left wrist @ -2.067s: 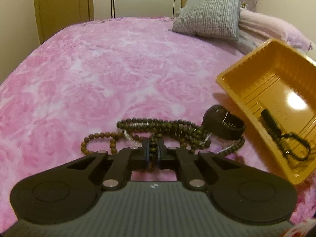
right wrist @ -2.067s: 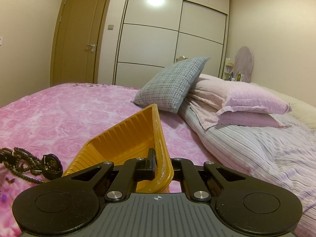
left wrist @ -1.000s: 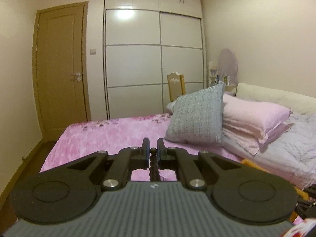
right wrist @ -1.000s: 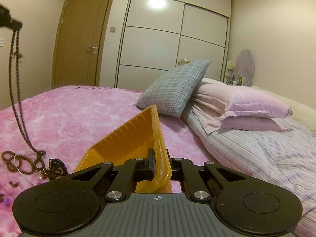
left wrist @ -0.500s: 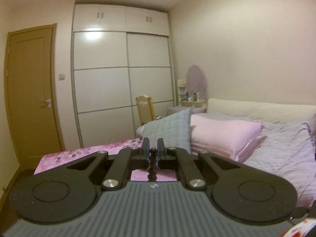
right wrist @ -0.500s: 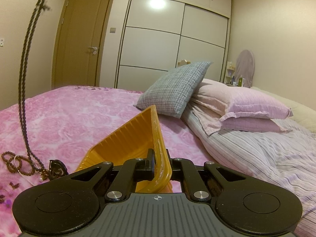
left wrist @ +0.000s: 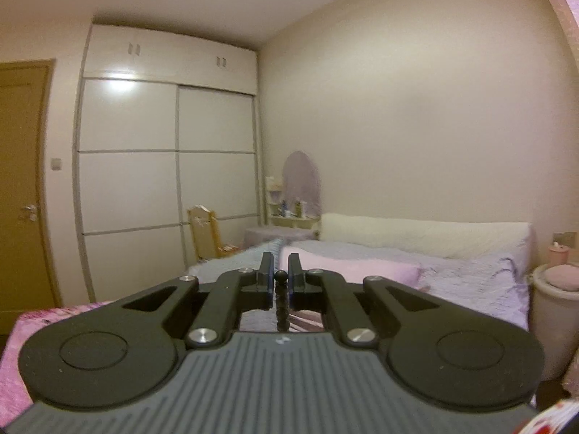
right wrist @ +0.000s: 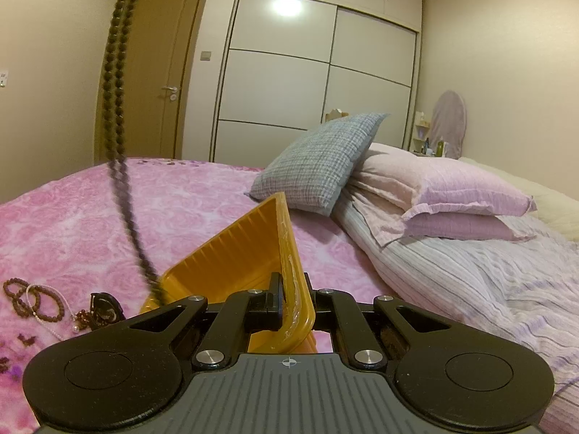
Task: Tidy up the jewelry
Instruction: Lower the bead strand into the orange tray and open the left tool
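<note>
Your left gripper pinching the dark bead necklace dangling at frame left, your right gripper clamped on the yellow tray rim at lower centre

Beige walls, white sliding wardrobe with a lamp glare, brown door at left, bed under a pink floral cover, grey checked cushion, 2 pink pillows, striped quilt, small chair, cluttered vanity
</note>
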A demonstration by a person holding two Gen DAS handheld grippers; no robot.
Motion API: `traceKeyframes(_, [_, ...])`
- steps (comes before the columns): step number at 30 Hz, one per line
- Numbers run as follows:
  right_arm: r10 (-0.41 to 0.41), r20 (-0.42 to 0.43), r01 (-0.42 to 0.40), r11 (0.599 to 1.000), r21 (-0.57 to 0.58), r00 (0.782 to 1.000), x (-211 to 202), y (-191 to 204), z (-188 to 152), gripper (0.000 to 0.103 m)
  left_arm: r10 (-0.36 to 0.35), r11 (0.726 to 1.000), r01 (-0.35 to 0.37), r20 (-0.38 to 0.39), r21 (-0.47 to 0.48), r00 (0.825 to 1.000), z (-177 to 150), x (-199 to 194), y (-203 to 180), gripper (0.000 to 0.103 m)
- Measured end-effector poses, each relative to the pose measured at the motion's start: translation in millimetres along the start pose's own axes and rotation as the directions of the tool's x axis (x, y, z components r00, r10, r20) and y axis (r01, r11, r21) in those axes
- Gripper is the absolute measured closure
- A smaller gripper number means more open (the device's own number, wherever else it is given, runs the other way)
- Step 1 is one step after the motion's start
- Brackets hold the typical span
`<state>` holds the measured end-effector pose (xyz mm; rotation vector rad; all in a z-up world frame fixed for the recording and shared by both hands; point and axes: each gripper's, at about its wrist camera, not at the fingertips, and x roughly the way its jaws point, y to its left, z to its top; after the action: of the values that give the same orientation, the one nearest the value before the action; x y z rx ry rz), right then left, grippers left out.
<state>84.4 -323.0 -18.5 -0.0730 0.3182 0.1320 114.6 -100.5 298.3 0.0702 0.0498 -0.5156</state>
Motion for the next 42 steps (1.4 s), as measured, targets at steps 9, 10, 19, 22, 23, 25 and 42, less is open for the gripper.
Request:
traceKeyframes(9, [0.000,0.000,0.000,1.000,0.005,1.000,-0.7,0.4,-0.2,0.096,-0.106,0.994,0.103,-0.189,-0.027,0.976,-61.8,48.9,-26.4,0.097])
traceKeyframes(10, [0.001,-0.001,-0.001,1.000,0.005,1.000,-0.8,0.4,-0.2,0.096,-0.115,0.993,0.111,-0.209,-0.032,0.971,-69.5,53.5,-27.6,0.097])
traceKeyframes(19, [0.001,-0.003,-0.001,1.000,0.009,1.000,0.3,0.4,-0.4,0.096,-0.163,0.986,0.142,-0.352,-0.086,0.922,-127.5,83.0,-28.9,0.097])
traceKeyframes(22, [0.001,-0.003,-0.001,1.000,0.008,1.000,1.0,0.6,-0.6,0.096,-0.166,0.985,0.136,-0.390,-0.104,0.906,-142.2,94.5,-28.4,0.097])
traceKeyframes(23, [0.001,-0.004,-0.001,1.000,0.009,1.000,1.1,0.6,-0.5,0.096,-0.169,0.985,0.135,-0.399,-0.112,0.902,-146.2,95.5,-28.0,0.097])
traceKeyframes(25, [0.001,-0.004,-0.001,1.000,0.009,1.000,1.1,0.5,-0.4,0.096,-0.175,0.982,0.128,-0.423,-0.137,0.889,-157.4,103.2,-26.2,0.097])
traceKeyframes(42, [-0.008,-0.012,0.009,1.000,0.013,1.000,2.5,0.7,-0.8,0.096,-0.053,0.984,-0.031,-0.450,-0.178,0.892,-183.1,74.9,24.7,0.080])
